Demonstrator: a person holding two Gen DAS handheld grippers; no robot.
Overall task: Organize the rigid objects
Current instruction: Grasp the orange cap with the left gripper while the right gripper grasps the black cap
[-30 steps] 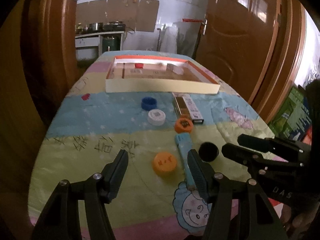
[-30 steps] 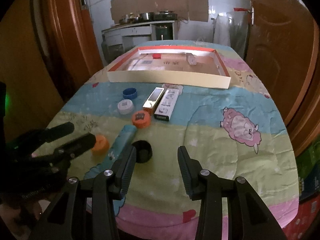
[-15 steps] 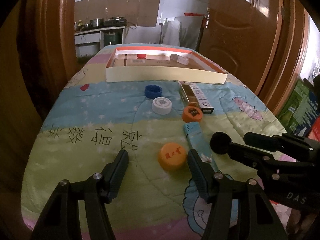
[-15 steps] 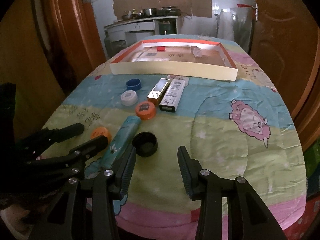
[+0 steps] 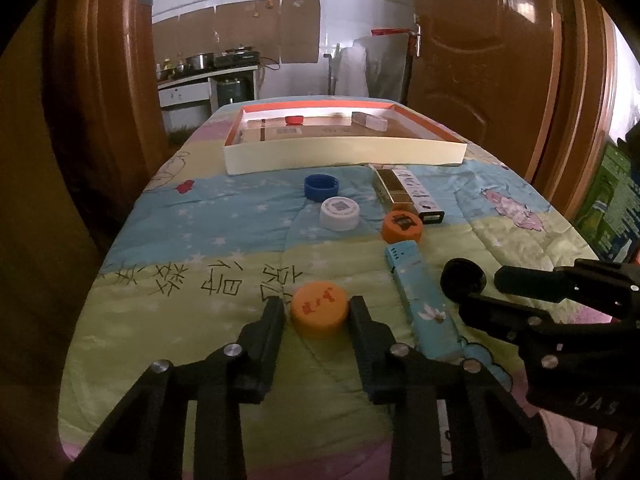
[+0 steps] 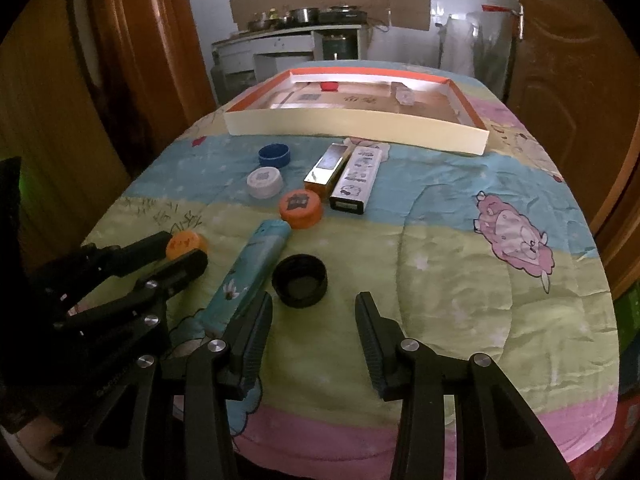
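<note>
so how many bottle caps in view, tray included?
6. Near orange cap between the left hand-held gripper fingers, jaws closing; black cap; orange cap by the boxes; white cap; blue cap; red cap in the tray.

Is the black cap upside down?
Yes. The black cap lies with its hollow side facing up; you can see inside it.

left tongs (image 5: 317, 309) | were wide, now closing round orange cap (image 5: 319, 309)
</note>
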